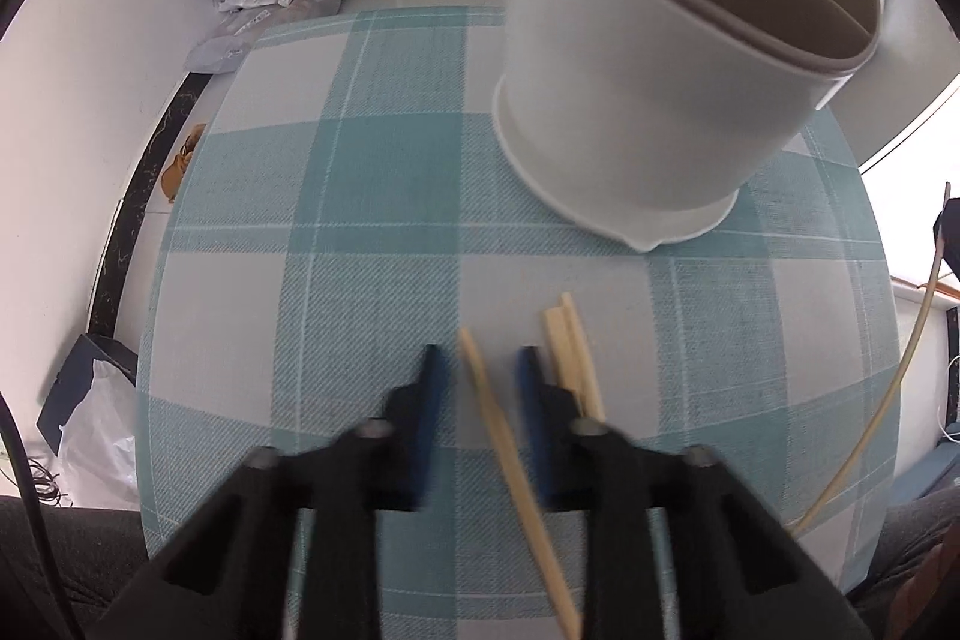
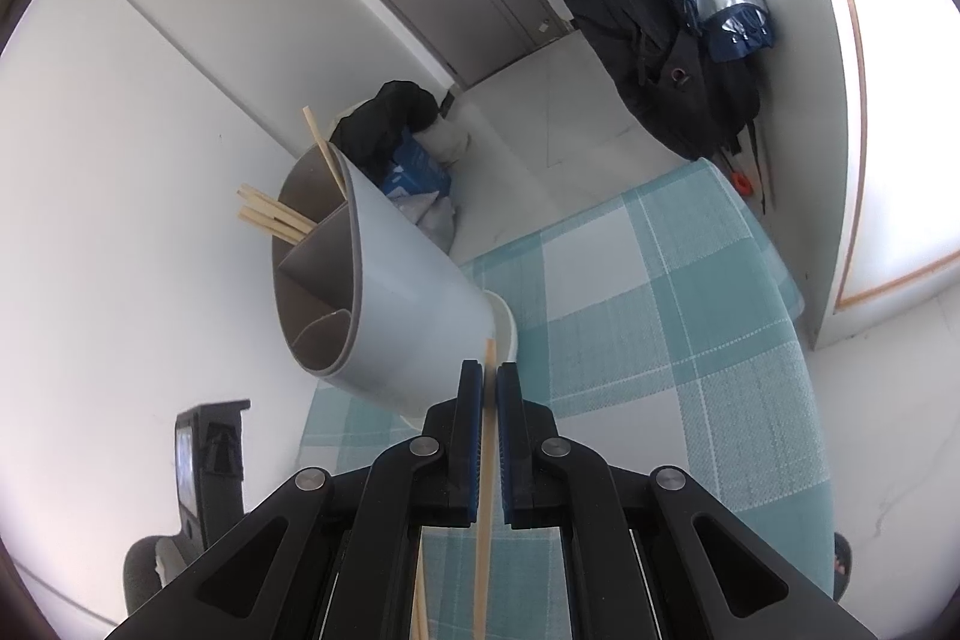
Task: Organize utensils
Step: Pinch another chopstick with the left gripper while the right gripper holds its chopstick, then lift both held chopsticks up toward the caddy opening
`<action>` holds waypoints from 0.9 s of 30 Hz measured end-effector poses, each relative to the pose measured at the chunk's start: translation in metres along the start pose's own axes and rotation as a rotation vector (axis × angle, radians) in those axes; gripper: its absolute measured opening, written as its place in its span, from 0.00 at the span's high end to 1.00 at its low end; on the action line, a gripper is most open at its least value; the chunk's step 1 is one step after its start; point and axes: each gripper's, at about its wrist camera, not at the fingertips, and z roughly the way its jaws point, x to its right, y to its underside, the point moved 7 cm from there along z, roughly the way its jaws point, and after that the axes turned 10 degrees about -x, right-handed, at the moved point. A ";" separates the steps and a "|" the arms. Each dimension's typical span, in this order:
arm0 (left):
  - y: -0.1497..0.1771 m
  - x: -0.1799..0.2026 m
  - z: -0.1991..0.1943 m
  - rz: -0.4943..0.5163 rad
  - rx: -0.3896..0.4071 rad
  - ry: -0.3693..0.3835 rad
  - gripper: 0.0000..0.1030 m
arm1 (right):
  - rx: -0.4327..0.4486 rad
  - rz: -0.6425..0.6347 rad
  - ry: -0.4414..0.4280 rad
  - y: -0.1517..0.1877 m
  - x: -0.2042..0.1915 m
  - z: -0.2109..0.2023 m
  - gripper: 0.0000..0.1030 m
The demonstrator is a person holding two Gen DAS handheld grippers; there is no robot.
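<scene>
While several pale wooden chopsticks (image 2: 273,215) already poke out of the far compartments of the round grey plastic utensil holder with inner dividers (image 2: 384,292), more remain outside it — so the sorting looks partly done, by my judgement. In the right wrist view the holder stands at about ten o'clock on the teal-and-white checked tablecloth (image 2: 660,316). The right gripper (image 2: 489,388) has its blue-padded jaws nearly closed, pinching one single chopstick (image 2: 485,490) that runs lengthwise between them. In the left wrist view, the left gripper (image 1: 478,376) has its jaws apart, holding nothing; one loose chopstick (image 1: 510,460) lies on the cloth between them, and a small bundle of chopsticks (image 1: 570,346) lies just beside the right-hand jaw at one o'clock. The holder (image 1: 630,100) is well ahead, toward one o'clock.
</scene>
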 end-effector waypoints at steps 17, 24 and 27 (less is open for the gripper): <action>-0.012 -0.013 -0.069 -0.038 0.283 0.188 0.99 | 0.024 -0.133 0.041 0.012 -0.035 -0.008 0.96; 0.001 -0.005 -0.130 0.026 0.463 0.271 0.99 | 0.099 -0.269 0.048 0.022 -0.069 -0.021 0.96; 0.003 -0.002 -0.135 0.058 0.486 0.276 0.99 | 0.145 -0.317 0.066 0.024 -0.081 -0.029 0.96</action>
